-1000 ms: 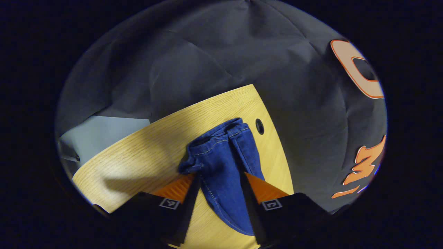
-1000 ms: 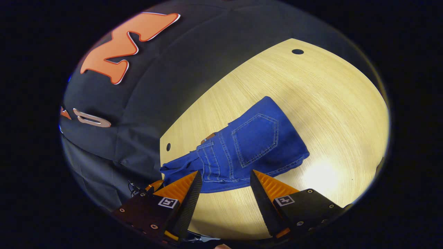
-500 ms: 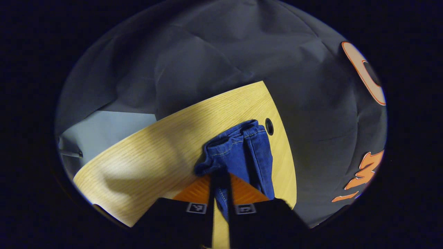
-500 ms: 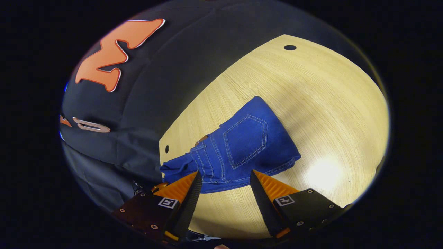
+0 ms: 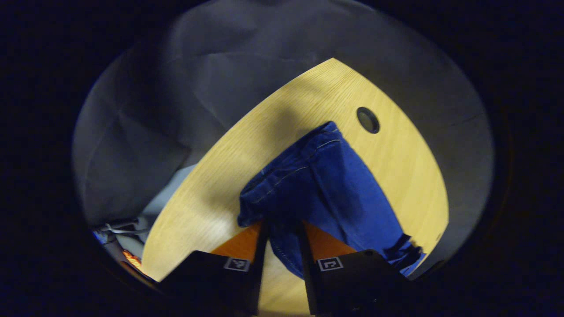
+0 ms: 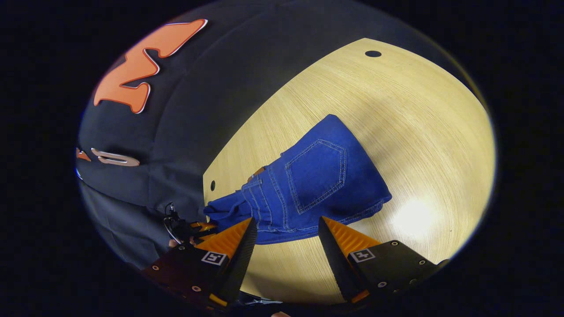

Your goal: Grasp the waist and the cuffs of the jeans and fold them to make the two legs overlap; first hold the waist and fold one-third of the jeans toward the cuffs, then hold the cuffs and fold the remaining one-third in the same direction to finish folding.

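The jeans (image 6: 308, 185) lie folded on the wooden worktop (image 6: 418, 132), back pocket (image 6: 318, 174) up, cuffs (image 5: 299, 158) toward the worktop's hole (image 5: 368, 119) at one o'clock in the left gripper view. The left tongs (image 5: 282, 237) pinch the denim between both fingers. The right tongs (image 6: 284, 240) hang wide apart just short of the waist, gripping nothing.

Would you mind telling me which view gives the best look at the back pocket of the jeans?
The right gripper view: the back pocket faces the camera, well lit, stitching outlined, beyond the open right gripper. The left gripper view shows the jeans' cuff end, with cloth pinched in the left gripper.
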The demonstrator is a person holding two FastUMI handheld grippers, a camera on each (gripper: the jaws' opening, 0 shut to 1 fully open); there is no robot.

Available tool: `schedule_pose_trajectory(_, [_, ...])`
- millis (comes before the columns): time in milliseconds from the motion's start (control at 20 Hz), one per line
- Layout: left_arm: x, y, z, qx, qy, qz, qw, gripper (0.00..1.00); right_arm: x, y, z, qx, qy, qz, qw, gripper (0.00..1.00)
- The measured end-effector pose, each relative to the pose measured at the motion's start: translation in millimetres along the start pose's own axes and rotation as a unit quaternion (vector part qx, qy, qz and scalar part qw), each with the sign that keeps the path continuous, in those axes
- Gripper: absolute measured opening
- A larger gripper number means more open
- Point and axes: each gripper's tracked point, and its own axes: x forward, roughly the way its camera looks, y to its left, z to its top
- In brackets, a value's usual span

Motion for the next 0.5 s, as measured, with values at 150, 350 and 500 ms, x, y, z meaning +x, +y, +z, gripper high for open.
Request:
schedule_pose_trajectory(150, [3.9,-1.6,-2.4,0.005,-0.002,-0.008,1.000,0.17,0.2,-5.2,-0.6,0.009,0.000,0.003,1.000,0.86])
schedule_pose_trajectory(350, [-5.4,-2.1,-5.6,-0.006,-0.021,-0.065,0.998,0.04,-3.8,-12.0,4.5,0.000,-0.008,0.001,1.000,0.86])
schedule_pose_trajectory(500, [-28.7,-18.8,4.9,-0.003,-0.063,-0.109,0.992,0.04,-10.1,-15.6,21.2,-0.003,-0.029,-0.002,1.000,0.86])
